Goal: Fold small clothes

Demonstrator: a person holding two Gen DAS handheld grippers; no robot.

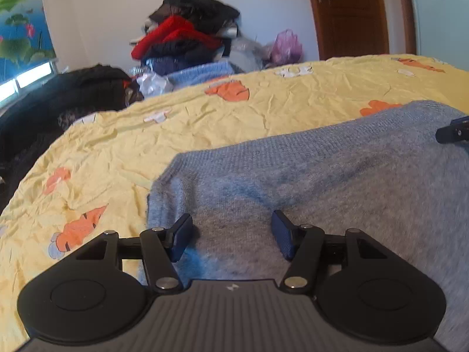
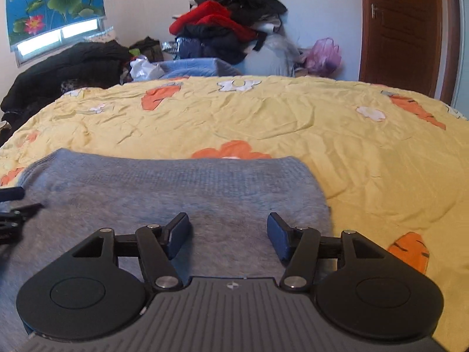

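Note:
A grey-blue knitted garment (image 1: 322, 176) lies flat on the yellow bedspread (image 1: 205, 123) with its far edge folded over. My left gripper (image 1: 231, 231) hovers over its left part, jaws open, nothing between the blue pads. In the right wrist view the same garment (image 2: 176, 187) fills the lower left, and my right gripper (image 2: 228, 231) stands open above its right part, pads apart and empty. The right gripper's fingertip (image 1: 451, 132) shows at the right edge of the left wrist view; the left gripper's fingers (image 2: 14, 205) show at the left edge of the right wrist view.
The bedspread (image 2: 322, 135) has orange and white flower prints and runs far to the right. A heap of red and dark clothes (image 2: 228, 26) and a blue blanket (image 2: 190, 69) sit behind the bed. Black clothing (image 2: 67, 70) lies at far left. A brown door (image 2: 401, 29) stands at right.

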